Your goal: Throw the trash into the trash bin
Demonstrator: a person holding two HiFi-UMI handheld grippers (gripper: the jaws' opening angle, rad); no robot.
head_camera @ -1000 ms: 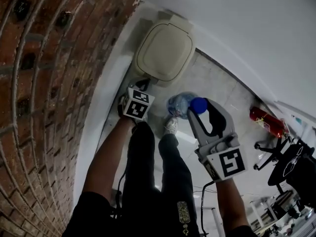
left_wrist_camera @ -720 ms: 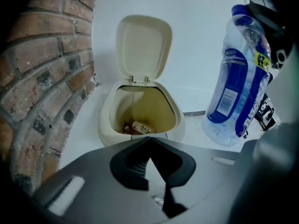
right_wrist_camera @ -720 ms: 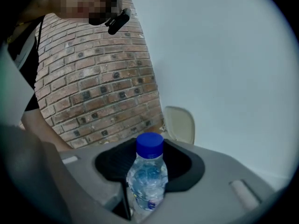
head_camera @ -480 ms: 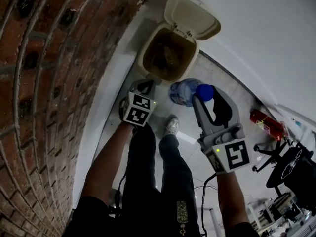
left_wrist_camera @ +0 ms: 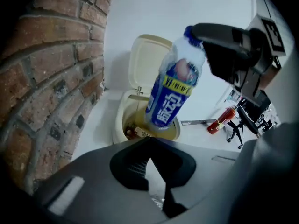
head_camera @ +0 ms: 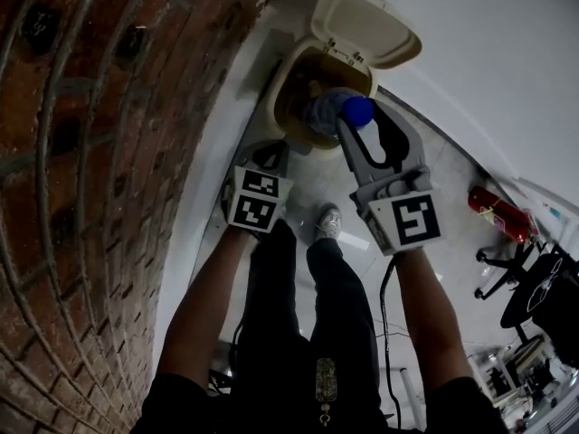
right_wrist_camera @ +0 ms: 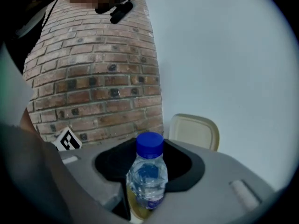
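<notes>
A beige trash bin [head_camera: 291,81] stands against the brick wall with its lid [head_camera: 371,27] tipped up. My right gripper [head_camera: 351,123] is shut on a clear plastic bottle [head_camera: 324,111] with a blue cap and holds it tilted over the bin's mouth. In the left gripper view the bottle [left_wrist_camera: 172,91] shows a blue label and hangs above the bin [left_wrist_camera: 122,120], which holds some trash. The bottle [right_wrist_camera: 148,177] stands between the jaws in the right gripper view. My left gripper [head_camera: 267,158] is low by the bin's base, its jaw tips together with nothing in them.
A brick wall [head_camera: 90,152] runs along the left, a white wall behind the bin. A red fire extinguisher [head_camera: 498,213] lies on the floor at right, near an office chair base [head_camera: 534,287]. The person's legs and a shoe [head_camera: 330,224] are below the bin.
The bin lid, closed a second ago, has swung up. My right gripper has carried the bottle forward to above the bin's mouth. The left gripper has hardly moved.
</notes>
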